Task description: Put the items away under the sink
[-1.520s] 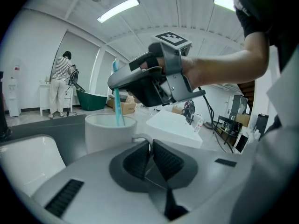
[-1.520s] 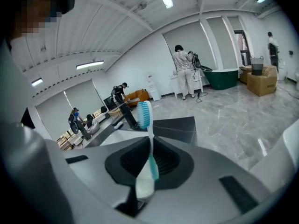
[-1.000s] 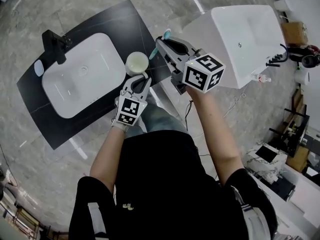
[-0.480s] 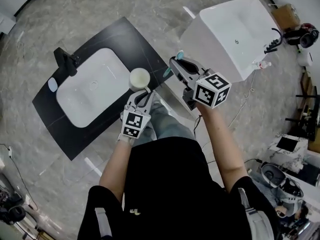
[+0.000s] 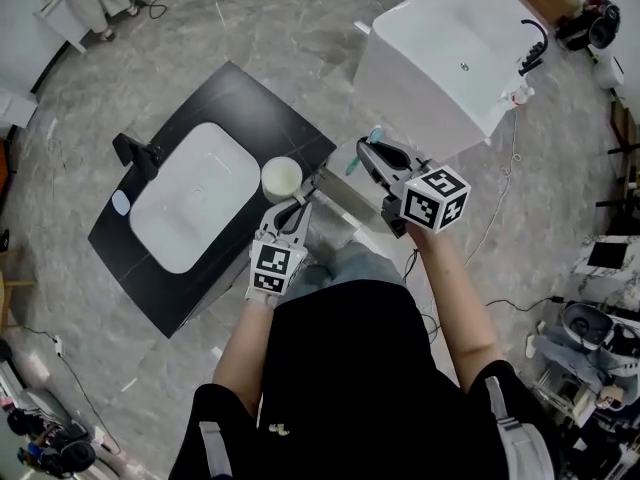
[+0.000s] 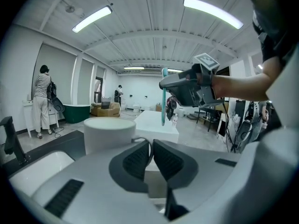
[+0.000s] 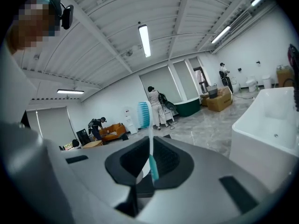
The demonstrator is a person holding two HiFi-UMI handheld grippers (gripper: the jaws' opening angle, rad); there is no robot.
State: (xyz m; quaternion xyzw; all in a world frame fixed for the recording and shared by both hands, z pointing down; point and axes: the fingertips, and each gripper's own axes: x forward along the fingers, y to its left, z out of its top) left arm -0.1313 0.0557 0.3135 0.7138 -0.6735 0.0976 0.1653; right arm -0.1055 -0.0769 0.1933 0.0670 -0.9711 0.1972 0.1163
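Carrying step, I judge: my left gripper (image 5: pixel 295 209) pinches the round white ceramic cup (image 5: pixel 282 178) by its handle, mid-frame. My right gripper (image 5: pixel 372 154) pinches the teal-and-white plastic toothbrush (image 7: pixel 148 139). Next, both need lowering beneath the white rectangular sink (image 5: pixel 190 213).

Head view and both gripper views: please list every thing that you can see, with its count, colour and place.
counter: one, black, on the grey floor
basin: one, white, set in the counter
faucet: one, black, at the basin's far end
cup: one, cream, by the basin's near end
toothbrush: one, white and teal, upright
bathtub: one, white, right of the counter
bystanders: at least three, far background
left gripper: grey, fingers shut on the cup's handle
right gripper: grey, fingers shut on the toothbrush
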